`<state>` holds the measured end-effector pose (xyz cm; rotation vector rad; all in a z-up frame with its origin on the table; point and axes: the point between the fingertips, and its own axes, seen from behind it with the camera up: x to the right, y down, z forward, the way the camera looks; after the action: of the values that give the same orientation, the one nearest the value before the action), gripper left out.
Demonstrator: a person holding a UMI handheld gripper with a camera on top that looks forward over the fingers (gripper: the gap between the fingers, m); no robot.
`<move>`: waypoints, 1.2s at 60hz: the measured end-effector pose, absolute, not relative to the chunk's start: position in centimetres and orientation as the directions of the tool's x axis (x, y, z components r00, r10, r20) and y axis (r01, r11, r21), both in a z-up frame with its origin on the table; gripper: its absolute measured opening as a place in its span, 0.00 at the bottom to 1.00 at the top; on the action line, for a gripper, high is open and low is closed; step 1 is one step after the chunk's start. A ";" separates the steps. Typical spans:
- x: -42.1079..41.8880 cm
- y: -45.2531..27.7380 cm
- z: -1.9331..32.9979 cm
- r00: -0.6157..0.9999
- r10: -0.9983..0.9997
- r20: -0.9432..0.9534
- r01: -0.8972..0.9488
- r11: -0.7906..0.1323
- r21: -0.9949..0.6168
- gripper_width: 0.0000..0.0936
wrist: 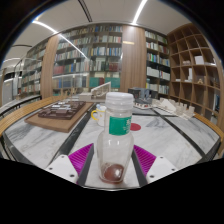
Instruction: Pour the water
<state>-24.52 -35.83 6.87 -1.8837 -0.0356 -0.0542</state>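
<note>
Since the bottle [117, 140] is clear plastic with a white cap and a green label band, we judge it light, a bit slick and liable to dent under a hard squeeze. It stands at the frame's centre between our fingers [76, 160], whose pink pads sit against its lower body, so the gripper [113, 162] appears closed on it. Low on the cylinder, under the label, seems the best hold. A pale marbled table [180, 140] spreads beneath; a wooden tray [62, 113] lies at left, bookshelves [95, 50] fill the top.
</note>
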 end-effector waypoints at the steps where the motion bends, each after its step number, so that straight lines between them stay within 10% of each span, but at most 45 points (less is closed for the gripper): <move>1: -24.6 -35.6 6.9 0.999 0.000 0.053 0.051 -0.303 -0.952 0.75; 4: -24.2 -35.2 7.2 0.999 -0.013 0.046 0.041 -0.284 -0.958 0.56; 17: -23.5 -35.2 7.2 0.999 -0.011 0.043 0.038 -0.272 -0.962 0.44; 46: -4.1 -24.1 18.8 0.861 -0.237 0.450 0.403 -0.223 -0.888 0.43; 62: -5.1 -10.0 31.1 0.272 -0.323 0.906 0.928 -0.160 -0.336 0.43; 72: -14.6 -5.2 31.4 -0.256 -0.345 0.903 0.966 -0.059 0.251 0.43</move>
<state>-14.63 -5.16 31.40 -0.8133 -1.1097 -1.5540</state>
